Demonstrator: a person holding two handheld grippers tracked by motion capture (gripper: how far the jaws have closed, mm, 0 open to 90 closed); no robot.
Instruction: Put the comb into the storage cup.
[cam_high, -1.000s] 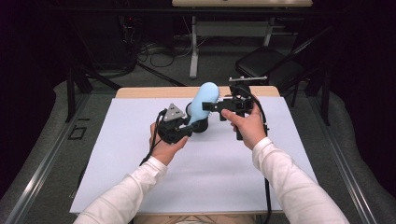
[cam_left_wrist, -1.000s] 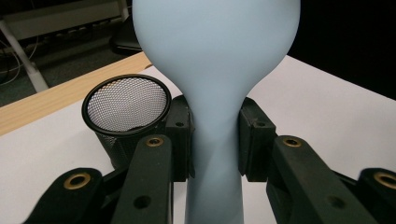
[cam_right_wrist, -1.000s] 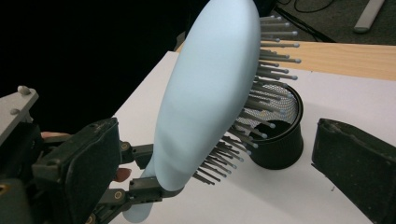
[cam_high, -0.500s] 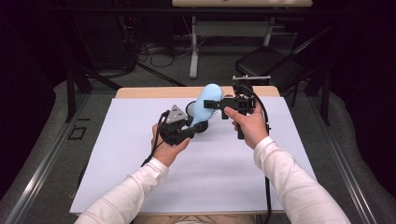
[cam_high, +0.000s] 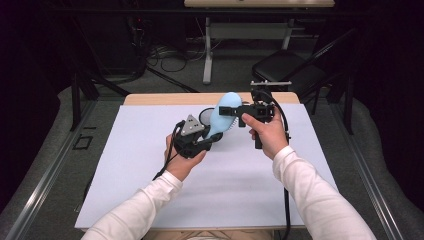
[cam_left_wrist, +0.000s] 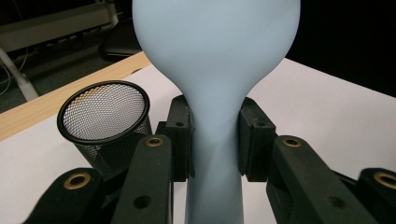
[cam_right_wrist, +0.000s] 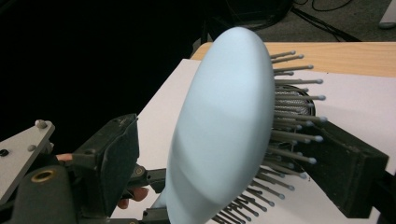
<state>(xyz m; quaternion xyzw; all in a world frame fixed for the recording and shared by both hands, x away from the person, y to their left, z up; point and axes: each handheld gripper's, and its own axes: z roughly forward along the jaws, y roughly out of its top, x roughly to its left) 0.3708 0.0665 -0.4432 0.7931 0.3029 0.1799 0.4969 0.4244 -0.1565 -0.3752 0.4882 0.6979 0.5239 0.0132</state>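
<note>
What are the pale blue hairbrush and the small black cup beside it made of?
The pale blue hairbrush looks like smooth matt plastic, evenly coloured with a soft sheen; its grey bristles are thin ball-tipped pins, probably plastic. The small black cup seems to be wire mesh, likely metal.

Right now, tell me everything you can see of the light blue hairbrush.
The hairbrush is pale blue, smooth plastic by its look, with an oval head, a narrow handle and grey ball-tipped bristles. It is held up above the white table. The left gripper clamps its handle; the right gripper's jaws flank the head and have just been closing.
</note>
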